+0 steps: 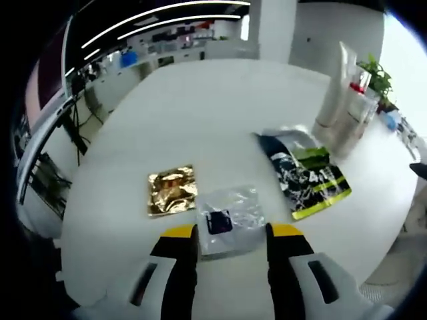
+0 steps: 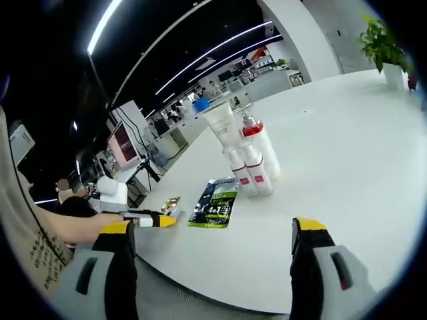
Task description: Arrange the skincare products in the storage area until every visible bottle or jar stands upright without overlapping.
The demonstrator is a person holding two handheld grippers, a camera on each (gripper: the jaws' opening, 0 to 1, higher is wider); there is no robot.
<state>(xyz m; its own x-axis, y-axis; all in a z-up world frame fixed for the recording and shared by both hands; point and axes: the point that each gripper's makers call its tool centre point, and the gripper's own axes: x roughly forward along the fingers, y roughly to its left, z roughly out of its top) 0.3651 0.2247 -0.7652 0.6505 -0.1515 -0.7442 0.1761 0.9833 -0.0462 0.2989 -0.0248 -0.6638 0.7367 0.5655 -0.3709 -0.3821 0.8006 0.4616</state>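
room: we see an open office with ceiling light strips and desks far behind a large white table (image 1: 200, 113).
table: white and rounded; its near edge curves below both grippers in each view.
left gripper (image 1: 231, 240): we see its yellow-tipped jaws apart, rising from 6 o'clock of the left gripper view, empty, with the clear sachet (image 1: 230, 217) lying flat on the table between and just beyond the tips.
clear sachet: crinkled transparent plastic with a dark blue patch at its centre.
gold sachet (image 1: 172, 189): flat on the table at 10 o'clock of the clear sachet, just beside it; we cannot tell whether their edges touch.
black-and-green pouch (image 1: 305, 177): flat, at 2 o'clock of the clear sachet, apart from it; a silvery packet (image 1: 287, 135) peeks from under its far end.
bottles: in the left gripper view a white tube (image 1: 335, 87) and a clear bottle with a red collar (image 1: 353, 113) stand upright at 2 o'clock, just beyond the pouch.
right gripper (image 2: 213, 233): jaws wide apart, empty, above the table's near edge.
right gripper view: we see the upright cluster (image 2: 250, 157) of white tube and red-labelled bottles close together at 12 o'clock, the pouch at 11 o'clock, and the left gripper coming in at 9 o'clock, held by a person's hand (image 2: 77, 227).
plant (image 2: 383, 43): potted, at 2 o'clock on the table's far side.
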